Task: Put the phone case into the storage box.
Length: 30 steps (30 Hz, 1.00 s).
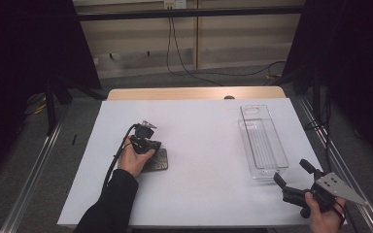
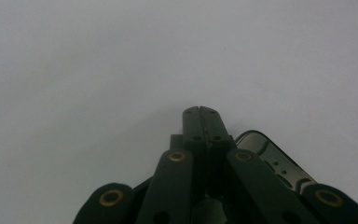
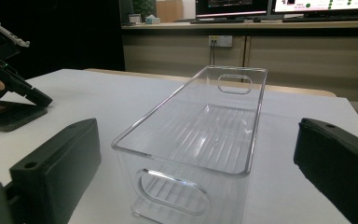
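A flat dark slab with rounded corners (image 1: 159,160), phone-like, lies on the white sheet at centre left. My left gripper (image 1: 150,145) points down at its near-left edge, jaws shut together with nothing between them. In the left gripper view the closed tips (image 2: 203,116) meet the white sheet just beside the slab's glossy corner (image 2: 270,156). A clear plastic bin (image 1: 263,141) with handle cut-outs stands lengthwise at the right. My right gripper (image 1: 294,172) is at the front right corner, open wide and aimed at the bin's near end (image 3: 186,182); in its own view its spread jaws (image 3: 198,140) frame the bin without touching it.
The white sheet (image 1: 199,189) covers most of the wooden table (image 1: 194,93). Metal rails run along both sides of the table, and cables hang at the back wall. In the right gripper view the left gripper (image 3: 16,84) and the slab (image 3: 4,115) show at far left.
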Each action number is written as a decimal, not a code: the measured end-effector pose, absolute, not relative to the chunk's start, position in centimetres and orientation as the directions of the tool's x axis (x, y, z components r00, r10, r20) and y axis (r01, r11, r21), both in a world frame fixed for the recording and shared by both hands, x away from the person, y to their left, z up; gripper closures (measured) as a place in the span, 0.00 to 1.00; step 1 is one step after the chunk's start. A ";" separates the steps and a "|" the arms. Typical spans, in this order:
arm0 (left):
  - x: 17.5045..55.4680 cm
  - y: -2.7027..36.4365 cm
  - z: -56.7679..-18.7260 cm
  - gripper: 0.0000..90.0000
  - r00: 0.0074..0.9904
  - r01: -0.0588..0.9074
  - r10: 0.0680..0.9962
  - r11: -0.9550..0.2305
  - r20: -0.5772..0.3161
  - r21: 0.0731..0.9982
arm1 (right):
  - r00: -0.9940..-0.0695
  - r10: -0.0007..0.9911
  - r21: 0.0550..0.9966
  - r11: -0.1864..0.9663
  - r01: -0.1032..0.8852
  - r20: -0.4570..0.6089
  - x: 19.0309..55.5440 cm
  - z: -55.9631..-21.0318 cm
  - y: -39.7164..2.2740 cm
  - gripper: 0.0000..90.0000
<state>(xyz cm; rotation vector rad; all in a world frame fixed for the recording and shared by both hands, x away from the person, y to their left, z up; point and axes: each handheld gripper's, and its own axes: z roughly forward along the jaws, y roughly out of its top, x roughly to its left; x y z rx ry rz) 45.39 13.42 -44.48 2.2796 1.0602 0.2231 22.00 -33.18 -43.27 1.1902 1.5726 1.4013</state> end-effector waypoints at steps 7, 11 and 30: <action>45.0 13.7 -44.6 1.00 0.677 0.630 0.727 -0.491 -0.115 0.603 | -0.326 0.943 0.984 -0.009 0.176 0.066 22.0 -43.3 -33.2 0.00; 44.7 13.7 -44.7 1.00 0.678 0.624 0.727 -0.489 -0.112 0.609 | -0.326 0.943 0.984 -0.008 0.177 0.066 22.0 -43.3 -33.2 0.00; 43.5 13.8 -44.7 1.00 0.691 0.616 0.713 -0.496 -0.119 0.611 | -0.330 0.942 0.984 -0.004 0.180 0.064 22.0 -43.3 -33.2 0.00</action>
